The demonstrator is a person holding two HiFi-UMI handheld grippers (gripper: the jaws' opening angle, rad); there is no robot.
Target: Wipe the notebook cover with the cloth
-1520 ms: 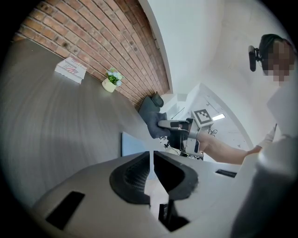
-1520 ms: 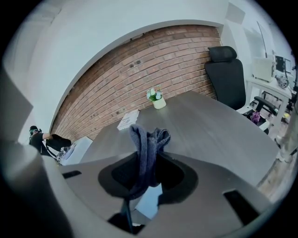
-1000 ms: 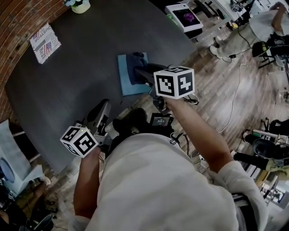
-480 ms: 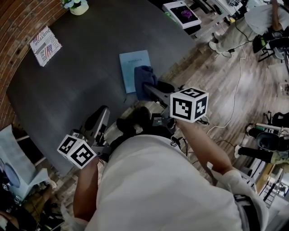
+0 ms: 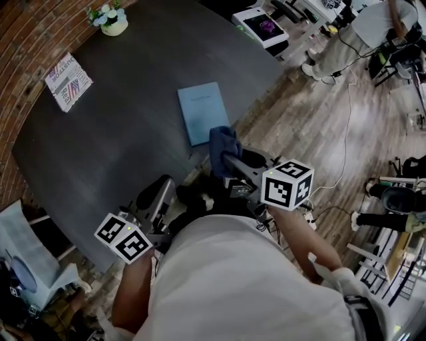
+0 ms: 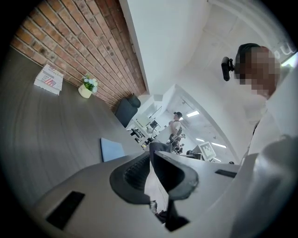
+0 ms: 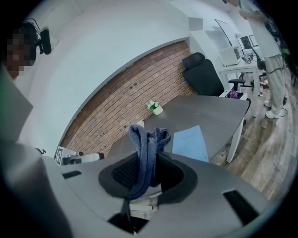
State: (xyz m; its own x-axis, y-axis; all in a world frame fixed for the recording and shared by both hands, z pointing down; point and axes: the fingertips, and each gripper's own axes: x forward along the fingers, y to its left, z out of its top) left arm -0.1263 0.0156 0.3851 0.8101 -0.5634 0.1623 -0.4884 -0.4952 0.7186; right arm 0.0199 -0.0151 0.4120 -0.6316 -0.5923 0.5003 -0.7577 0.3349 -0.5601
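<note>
**Head view: cloth held at the table's near edge, notebook lying bare**

The dark grey table [image 5: 100, 146] has a rounded outline and runs along a brick wall [image 5: 26, 40] on the left. A pale blue notebook [image 5: 202, 112] lies flat near the table's right edge. Its cover is uncovered, with open tabletop on its left and far sides. A folded magazine [image 5: 68, 81] and a small flower pot [image 5: 110, 20] sit well apart from it, by the wall.

The right gripper [image 5: 229, 160] has its fingers closed on a dark blue cloth [image 5: 223, 143]. The cloth bunches up above them at the notebook's near end, over the table's edge. Whether cloth and notebook touch cannot be told.

The left gripper [image 5: 156, 196] sits low at the near edge with its fingers drawn together, tips meeting, nothing between them.

Right of the table is wooden floor [image 5: 313, 126] with cables [image 5: 343, 146] trailing across it. A black chair [image 7: 202, 74] stands at the far end.
</note>
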